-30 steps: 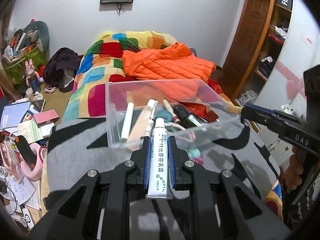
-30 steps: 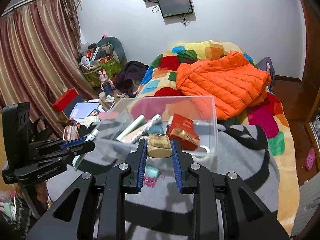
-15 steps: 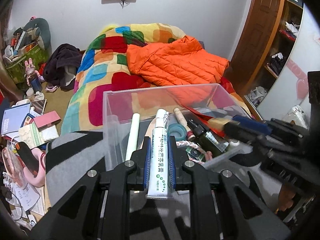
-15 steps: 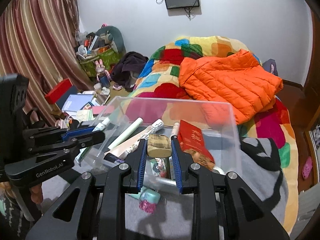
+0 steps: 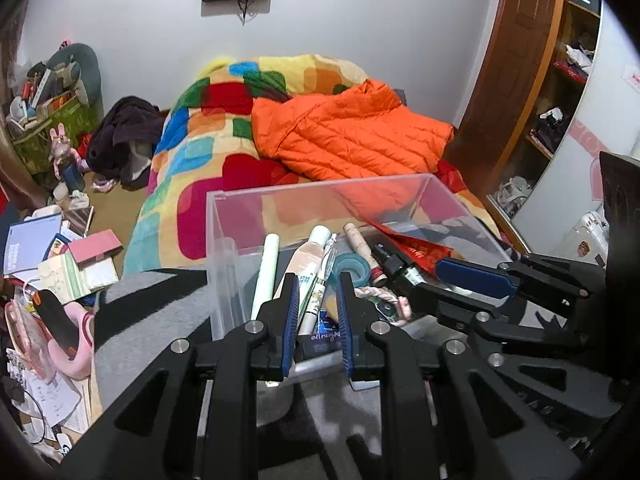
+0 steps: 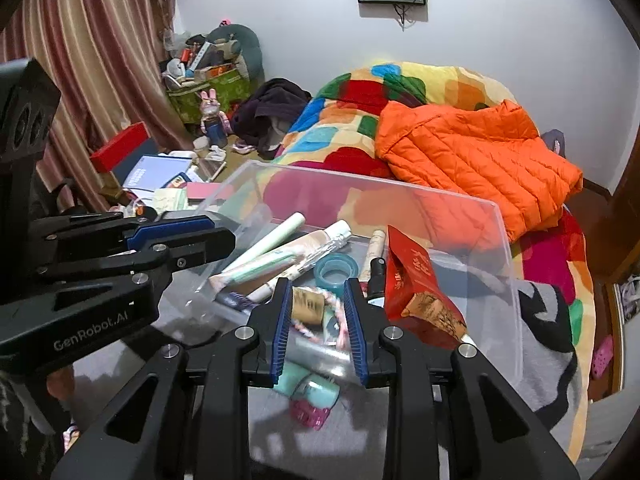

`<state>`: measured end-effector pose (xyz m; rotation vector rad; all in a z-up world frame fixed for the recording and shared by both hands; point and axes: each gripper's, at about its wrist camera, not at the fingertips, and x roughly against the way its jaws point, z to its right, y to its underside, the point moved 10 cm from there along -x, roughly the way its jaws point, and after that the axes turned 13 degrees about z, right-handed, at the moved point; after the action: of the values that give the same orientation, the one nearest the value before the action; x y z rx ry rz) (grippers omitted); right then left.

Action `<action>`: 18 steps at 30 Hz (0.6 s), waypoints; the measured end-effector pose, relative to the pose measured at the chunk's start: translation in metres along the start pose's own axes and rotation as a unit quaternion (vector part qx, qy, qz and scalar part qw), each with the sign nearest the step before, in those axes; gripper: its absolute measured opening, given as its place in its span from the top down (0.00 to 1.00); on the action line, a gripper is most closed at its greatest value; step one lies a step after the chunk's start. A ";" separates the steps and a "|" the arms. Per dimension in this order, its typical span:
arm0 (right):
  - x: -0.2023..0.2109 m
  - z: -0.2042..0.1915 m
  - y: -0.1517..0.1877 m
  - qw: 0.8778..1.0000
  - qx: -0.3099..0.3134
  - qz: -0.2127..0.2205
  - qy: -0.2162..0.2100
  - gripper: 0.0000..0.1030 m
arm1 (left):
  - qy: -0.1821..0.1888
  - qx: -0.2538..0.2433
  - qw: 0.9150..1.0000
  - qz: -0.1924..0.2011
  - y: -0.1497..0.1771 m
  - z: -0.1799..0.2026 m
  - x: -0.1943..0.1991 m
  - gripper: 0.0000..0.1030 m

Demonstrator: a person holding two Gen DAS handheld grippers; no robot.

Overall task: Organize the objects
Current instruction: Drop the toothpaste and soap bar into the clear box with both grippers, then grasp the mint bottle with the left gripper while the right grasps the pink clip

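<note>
A clear plastic box point(image 5: 320, 189) point(image 6: 362, 185) stands on a grey and black blanket point(image 5: 160, 320). It holds a white roll point(image 5: 267, 268), a teal tape ring point(image 6: 335, 270), a red packet point(image 6: 412, 280) and several tubes. My left gripper point(image 5: 317, 285) hangs over the box's near side, jaws opening. The white and green ointment tube point(image 5: 313, 300) lies loose in the box beneath them. My right gripper point(image 6: 316, 286) is also over the box, jaws opening. The brown block point(image 6: 307, 305) rests inside, between its pads but not pressed.
A teal bottle with a pink piece point(image 6: 312, 394) lies on the blanket in front of the box. Behind are a colourful quilt point(image 5: 224, 120) and an orange jacket point(image 5: 352, 136). Books and boxes point(image 5: 60, 256) litter the floor at left; a wardrobe point(image 5: 560, 80) stands at right.
Both grippers moved forward over the box. The left pads spread and the tube slid down into the box. The right pads spread and the brown block dropped among the items.
</note>
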<state>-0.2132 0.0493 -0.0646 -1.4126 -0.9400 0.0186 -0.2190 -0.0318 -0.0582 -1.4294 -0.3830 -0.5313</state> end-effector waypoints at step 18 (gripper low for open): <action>0.005 -0.002 0.084 0.997 -0.022 -0.075 -0.001 0.60 | -0.006 -0.006 1.000 0.009 0.049 0.006 0.052 0.44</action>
<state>-0.1662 0.0689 -0.1322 -1.3790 -1.0508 -0.1127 -0.1483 -0.0289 -0.0699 -1.4467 -0.3762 -0.5123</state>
